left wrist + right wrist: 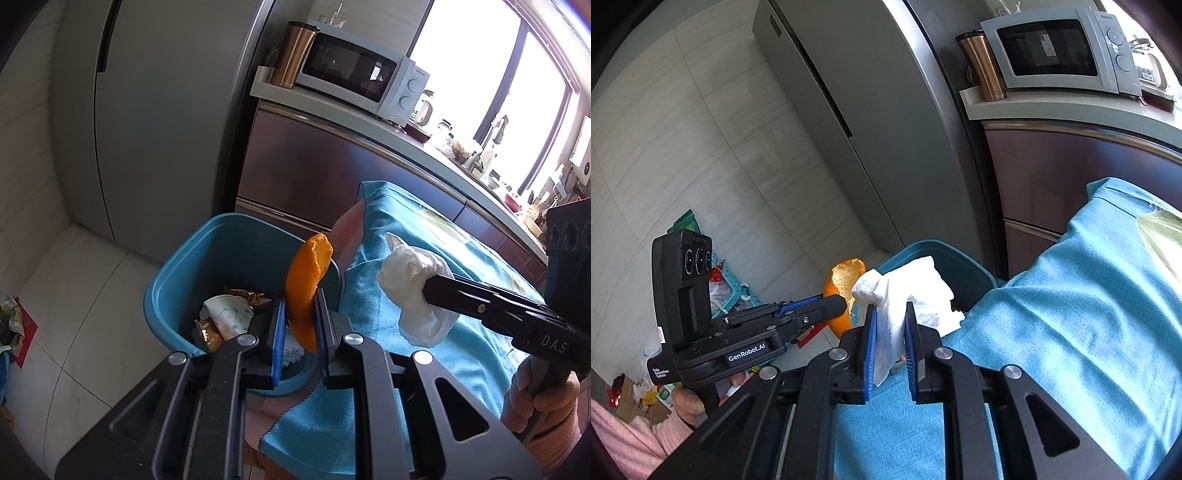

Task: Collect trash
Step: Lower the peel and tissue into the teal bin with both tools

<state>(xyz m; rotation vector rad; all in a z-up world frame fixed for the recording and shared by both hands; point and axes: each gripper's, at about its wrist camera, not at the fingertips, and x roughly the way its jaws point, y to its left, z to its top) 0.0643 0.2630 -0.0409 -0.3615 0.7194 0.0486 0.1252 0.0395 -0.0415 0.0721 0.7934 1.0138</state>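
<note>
My left gripper (300, 299) is shut on a piece of orange peel (308, 280), held over the near rim of a blue trash bin (177, 280). A paper cup and wrappers lie inside that bin. My right gripper (891, 314) is shut on a crumpled white tissue (905, 291), above the left edge of the blue cloth (1071, 314) and just short of the trash bin (971, 273). In the left wrist view the right gripper (424, 291) comes in from the right with the tissue (410, 280). In the right wrist view the left gripper (846, 304) and the peel (846, 277) sit to the left.
A grey fridge (147, 129) stands behind the bin. A microwave (362, 74) and a copper tumbler (295, 51) sit on the counter. Bags and boxes (639, 398) clutter the tiled floor at left. A person's hand (539, 395) grips the right handle.
</note>
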